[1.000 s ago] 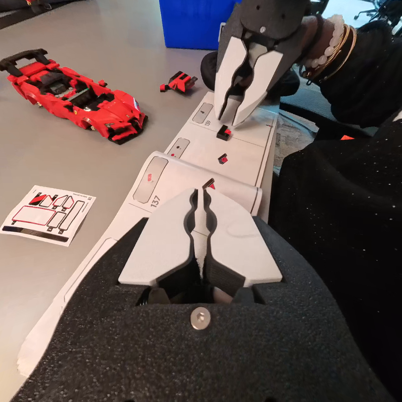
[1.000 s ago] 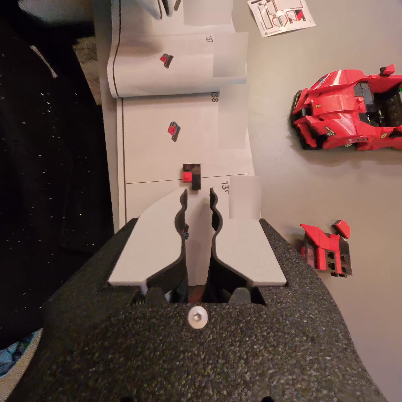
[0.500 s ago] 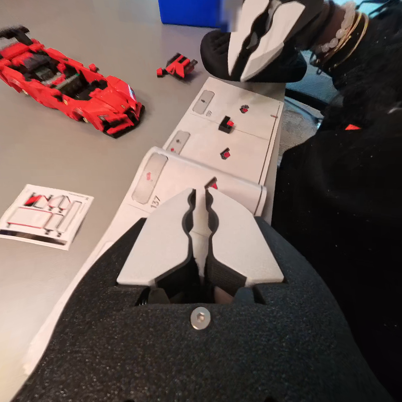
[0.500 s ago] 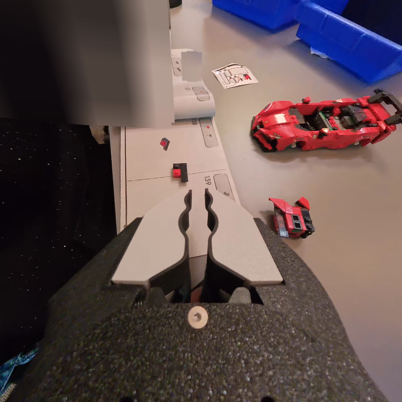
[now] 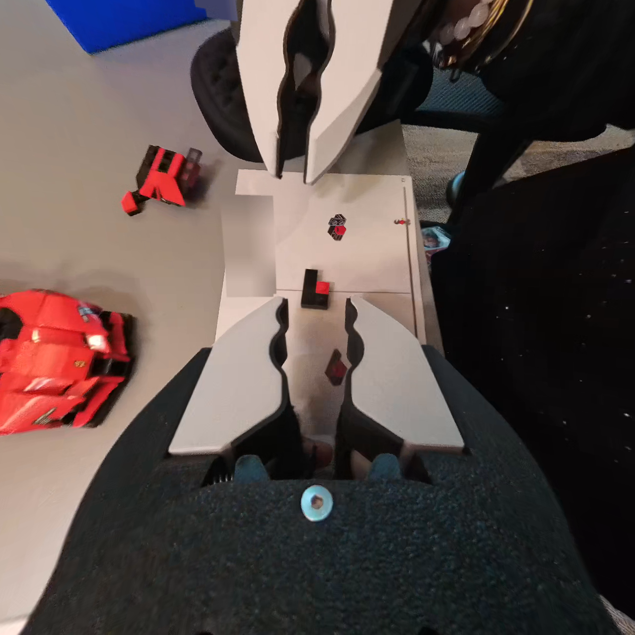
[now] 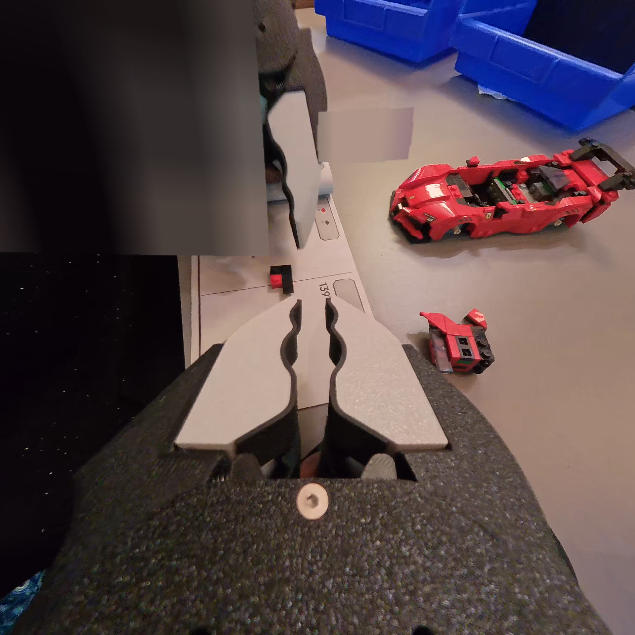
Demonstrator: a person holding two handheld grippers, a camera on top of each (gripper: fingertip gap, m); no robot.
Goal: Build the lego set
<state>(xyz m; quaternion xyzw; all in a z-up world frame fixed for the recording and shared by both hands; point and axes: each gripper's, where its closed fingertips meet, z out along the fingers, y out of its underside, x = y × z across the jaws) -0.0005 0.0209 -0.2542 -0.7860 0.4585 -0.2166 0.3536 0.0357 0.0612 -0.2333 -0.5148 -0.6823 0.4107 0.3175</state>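
A small black-and-red lego piece [image 5: 315, 288] lies on the open instruction booklet [image 5: 360, 257]. My left gripper [image 5: 314, 302] is open and empty, and its tips sit just short of the piece on either side. My right gripper [image 6: 312, 300] is empty with its jaws a narrow gap apart. It hovers over the booklet [image 6: 240, 326], a little short of the piece [image 6: 281, 276]. In the left wrist view the right gripper [image 5: 293, 177] points down at the booklet's far end. One left finger [image 6: 295, 192] shows in the right wrist view.
The red lego car [image 6: 508, 196] stands on the grey table, also in the left wrist view [image 5: 51, 360]. A red-and-black sub-assembly [image 6: 457, 343] lies near the booklet [image 5: 161, 182]. Blue bins [image 6: 515, 44] stand at the back. A person's dark clothing borders the table edge. The gap from one gripper's tips to the other's is roughly 6 centimetres.
My left gripper has opened and moved forward along the booklet up to the small piece. My right gripper has drawn back from the piece and its jaws have narrowed.
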